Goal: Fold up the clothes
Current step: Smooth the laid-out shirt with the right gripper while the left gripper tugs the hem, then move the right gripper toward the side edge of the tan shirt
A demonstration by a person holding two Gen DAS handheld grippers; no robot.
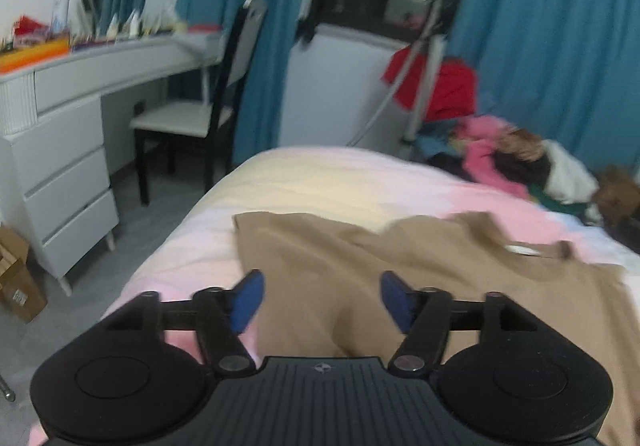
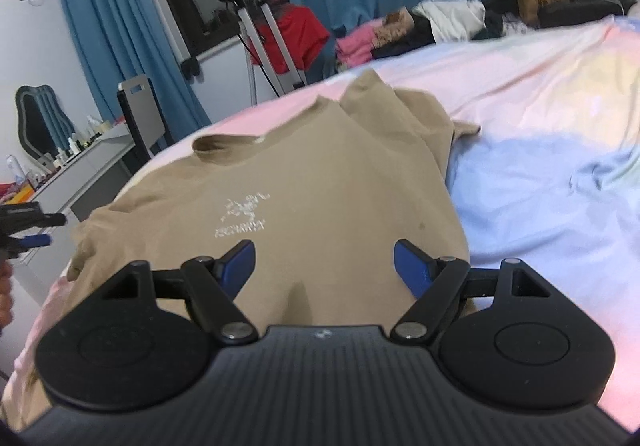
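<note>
The left gripper (image 1: 322,302) is held low over the bed (image 1: 304,178), its blue fingers (image 1: 248,300) spread apart with nothing between them. The tan shirt (image 1: 360,270) lies directly beneath and ahead of them, spread over the near part of the bed close to its left edge; whether the fingers touch the cloth cannot be told.

The right gripper (image 2: 324,266) is likewise seen with its fingers (image 2: 410,266) wide apart and empty. The shirt (image 2: 320,174) fills the gap between them and runs forward, chest print (image 2: 242,216) just past the fingertips, collar (image 2: 224,144) farther on, one sleeve (image 2: 460,128) folded toward the bed's middle. At the left edge of the right wrist view the left gripper (image 2: 28,230) is glimpsed beside the shirt's hem.

Farther off, a pile of clothes (image 2: 404,32) is heaped at the bed's far edge. Beyond the bed a chair (image 1: 192,114), a white bench (image 1: 100,62) and blue curtains (image 1: 560,26) are seen.
</note>
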